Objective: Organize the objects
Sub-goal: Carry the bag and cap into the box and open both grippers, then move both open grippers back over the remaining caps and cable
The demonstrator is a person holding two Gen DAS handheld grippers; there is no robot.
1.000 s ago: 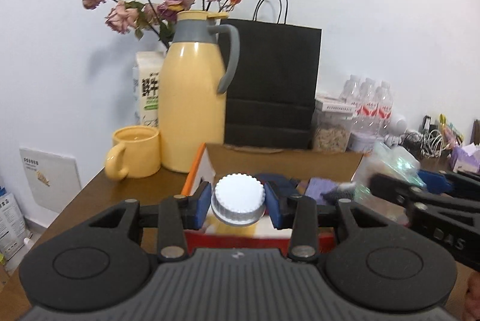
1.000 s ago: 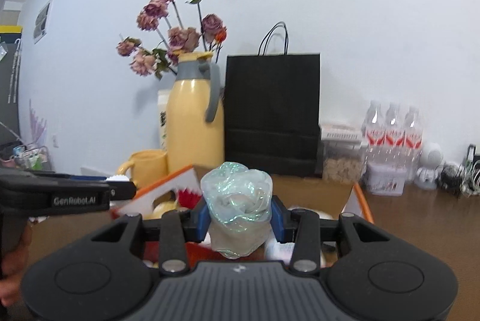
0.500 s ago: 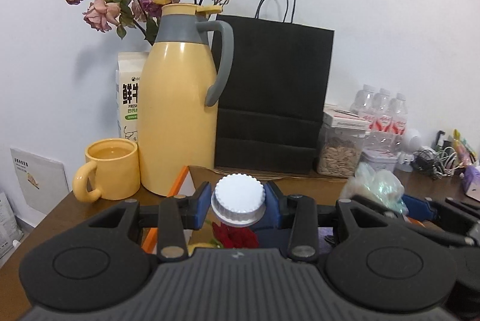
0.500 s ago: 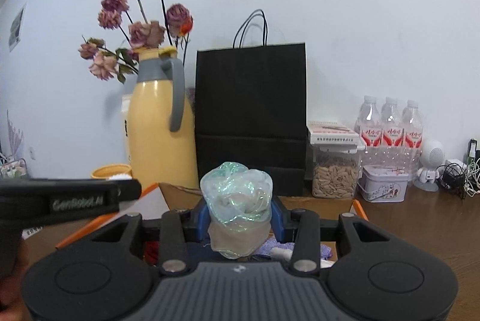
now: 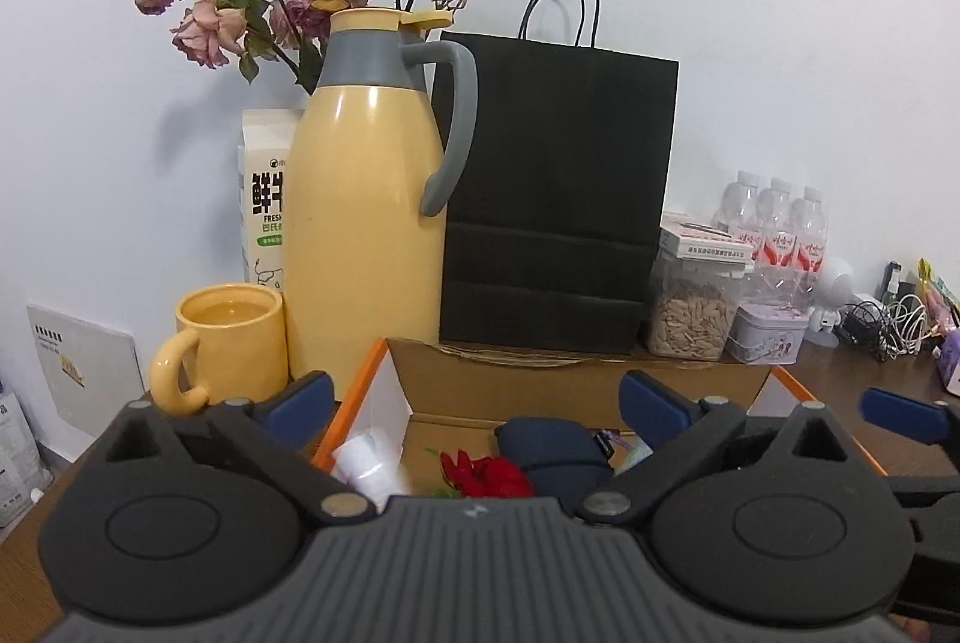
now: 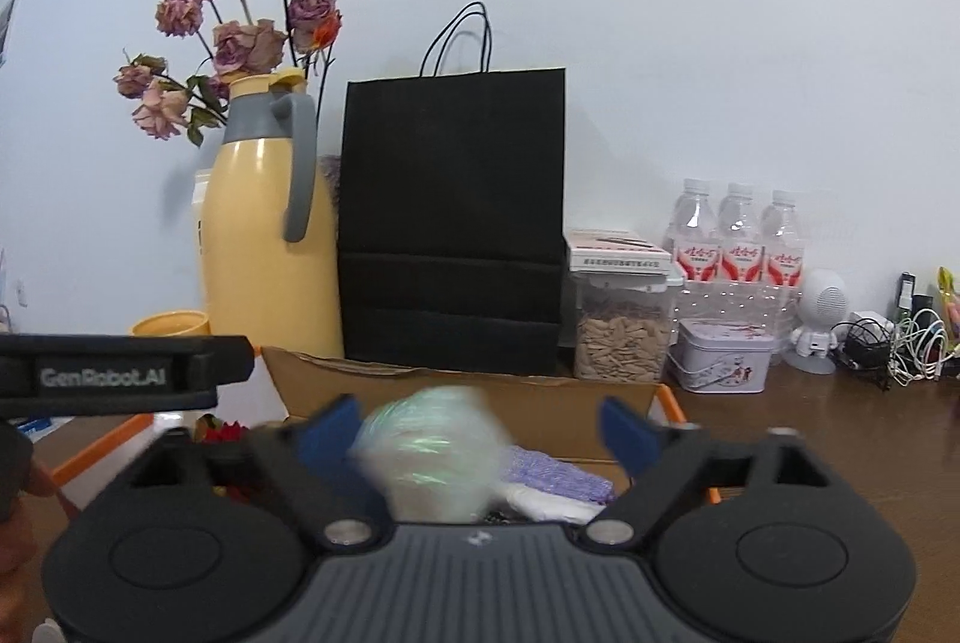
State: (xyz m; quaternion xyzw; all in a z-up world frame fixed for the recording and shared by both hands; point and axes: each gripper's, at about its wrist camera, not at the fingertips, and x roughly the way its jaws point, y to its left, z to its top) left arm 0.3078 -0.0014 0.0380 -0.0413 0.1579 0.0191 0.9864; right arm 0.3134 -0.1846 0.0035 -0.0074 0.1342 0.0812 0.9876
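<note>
Left wrist view: left gripper (image 5: 474, 397) hovers over the open cardboard box (image 5: 576, 382), jaws opening and spread wide, nothing between the pads. White bottle (image 5: 363, 463) lies inside at the box's left wall, near a red flower (image 5: 486, 475) and a dark blue pouch (image 5: 549, 448); judged just dropped there, since sorting means everything goes into the box. Behind the box stand the yellow thermos (image 5: 366, 211), yellow mug (image 5: 231, 343), milk carton (image 5: 264, 205) and black paper bag (image 5: 555, 199), all on the table (image 5: 852, 391), apart from the box contents

Right wrist view: right gripper (image 6: 480, 430) also over the box, jaws opening, pads clear of the iridescent wrapped bundle (image 6: 432, 454), which is motion-blurred between them, so likely falling free toward the box. A purple cloth (image 6: 558, 475) lies below it. The left gripper's body crosses the left edge. Seed jar (image 6: 621, 331) and water bottles (image 6: 741, 241) stay outside, at the wall
</note>
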